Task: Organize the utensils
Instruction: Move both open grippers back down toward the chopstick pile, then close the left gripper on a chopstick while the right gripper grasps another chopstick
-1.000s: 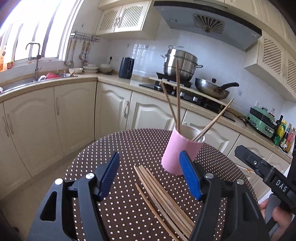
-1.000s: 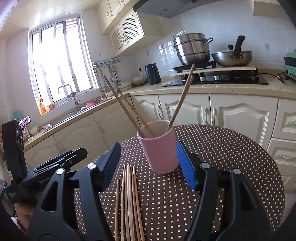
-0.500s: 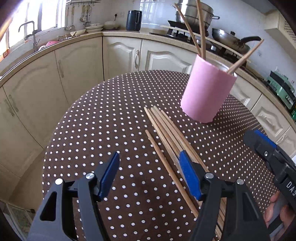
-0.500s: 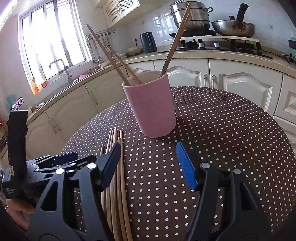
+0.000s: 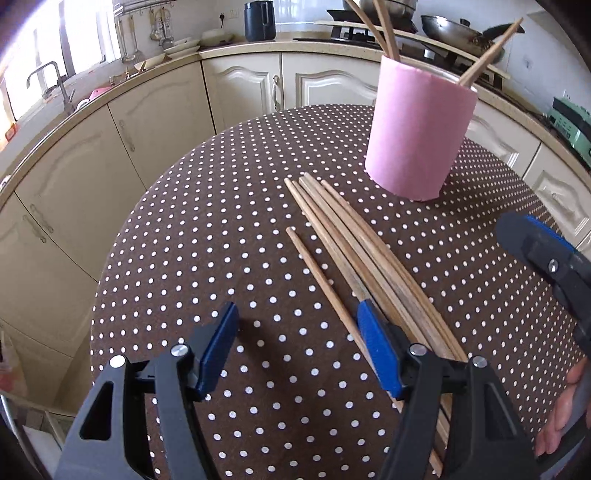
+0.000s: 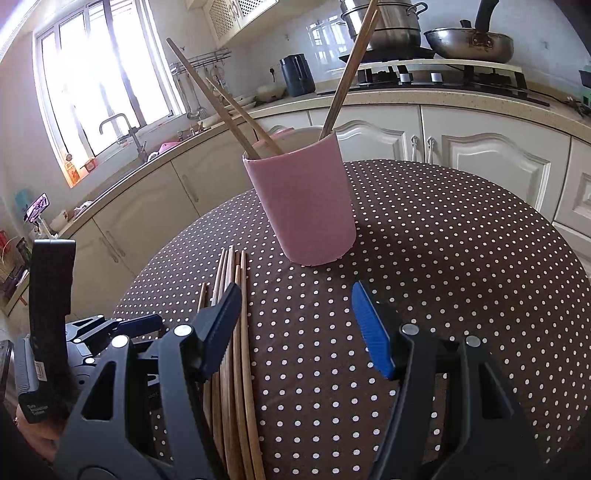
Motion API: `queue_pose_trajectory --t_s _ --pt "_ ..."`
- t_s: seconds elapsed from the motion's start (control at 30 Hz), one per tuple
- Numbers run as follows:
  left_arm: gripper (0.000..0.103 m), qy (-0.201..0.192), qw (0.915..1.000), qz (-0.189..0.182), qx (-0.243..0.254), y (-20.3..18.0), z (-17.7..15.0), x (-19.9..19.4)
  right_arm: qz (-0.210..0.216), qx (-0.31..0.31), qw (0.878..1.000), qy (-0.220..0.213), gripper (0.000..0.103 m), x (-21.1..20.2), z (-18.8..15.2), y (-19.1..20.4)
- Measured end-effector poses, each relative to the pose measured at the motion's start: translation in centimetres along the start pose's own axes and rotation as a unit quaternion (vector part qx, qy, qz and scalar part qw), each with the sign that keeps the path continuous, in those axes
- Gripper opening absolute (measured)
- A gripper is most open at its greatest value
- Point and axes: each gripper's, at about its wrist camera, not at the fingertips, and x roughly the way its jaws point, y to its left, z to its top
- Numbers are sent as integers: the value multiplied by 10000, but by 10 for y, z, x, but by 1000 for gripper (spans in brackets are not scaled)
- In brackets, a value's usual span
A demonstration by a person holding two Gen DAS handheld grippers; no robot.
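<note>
one pink cup [image 5: 417,129], two grippers [image 5: 295,332], loose chopsticks [image 5: 354,243]

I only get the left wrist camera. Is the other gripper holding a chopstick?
Observer: No. The right gripper has its jaws open, with only the dotted tablecloth between them.
Child: Where is it next to the loose chopsticks?
Observer: Its left finger sits over the loose chopsticks, which point toward the pink cup.
Child: What's the shiny thing behind the cup? It's cut off at the top for me.
Observer: A stacked steel steamer pot on the stove, beside the wok.
</note>
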Motion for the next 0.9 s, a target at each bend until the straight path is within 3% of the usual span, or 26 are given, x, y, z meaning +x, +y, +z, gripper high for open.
queue_pose_trajectory --t_s 0.37,0.9 --pt "66 92 9996 -177 192 4 2 -1 10 -163 9992 355 62 10 -1 2" --pt "32 17 9989 -301 351 15 18 8 -266 -968 9872 1238 62 40 -8 30"
